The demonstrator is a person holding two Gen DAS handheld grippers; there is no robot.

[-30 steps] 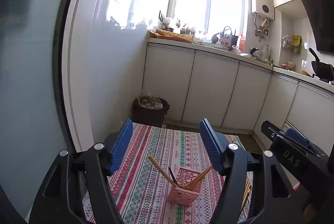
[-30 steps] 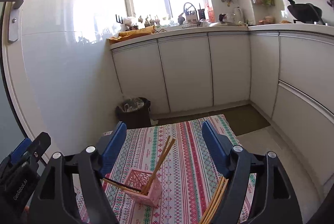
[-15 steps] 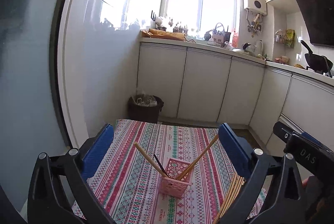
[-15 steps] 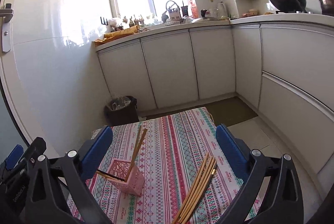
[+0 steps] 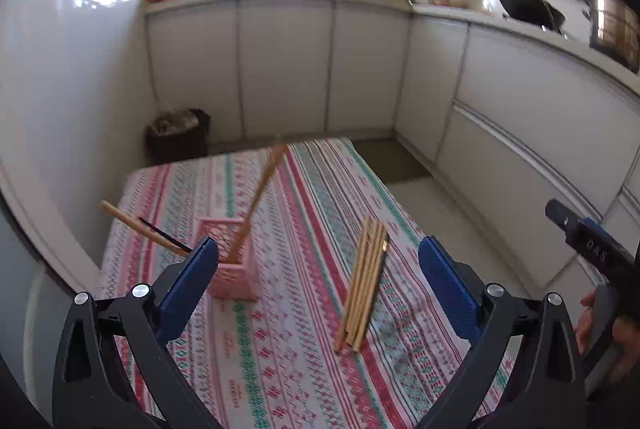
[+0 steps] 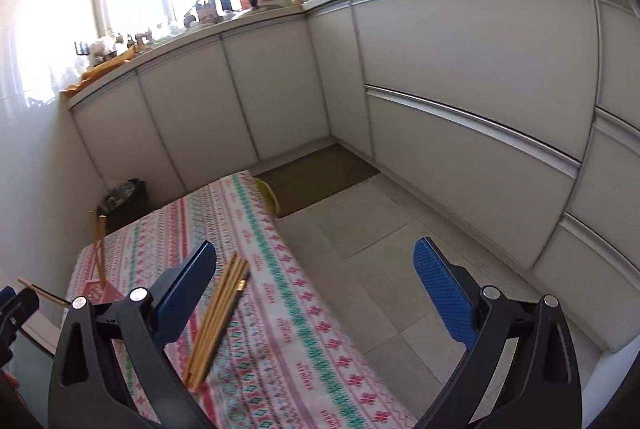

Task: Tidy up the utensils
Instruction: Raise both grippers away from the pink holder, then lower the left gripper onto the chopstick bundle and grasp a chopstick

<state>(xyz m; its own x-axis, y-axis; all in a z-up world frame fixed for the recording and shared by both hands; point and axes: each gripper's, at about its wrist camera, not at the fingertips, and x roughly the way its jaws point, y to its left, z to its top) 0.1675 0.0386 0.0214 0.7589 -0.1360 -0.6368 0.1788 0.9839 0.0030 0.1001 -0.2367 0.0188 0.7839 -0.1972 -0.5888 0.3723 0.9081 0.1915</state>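
Left wrist view: loose chopsticks (image 5: 364, 285), tan bundle with one dark stick, lie flat on striped cloth (image 5: 304, 349) between the left gripper (image 5: 318, 283) fingers, untouched. Pink basket (image 5: 232, 261) with leaning sticks sits at its left finger (image 5: 188, 285). Jaws wide apart, empty. Right gripper (image 6: 316, 289) also wide, empty; bundle just beside its left finger (image 6: 184, 293). Versus a second ago: both jaws wider, views tipped down onto the bundle.

Basket (image 5: 234, 261) on tablecloth (image 5: 304, 189), loose chopsticks (image 5: 364, 285) right of it, bin (image 5: 178, 135) behind.
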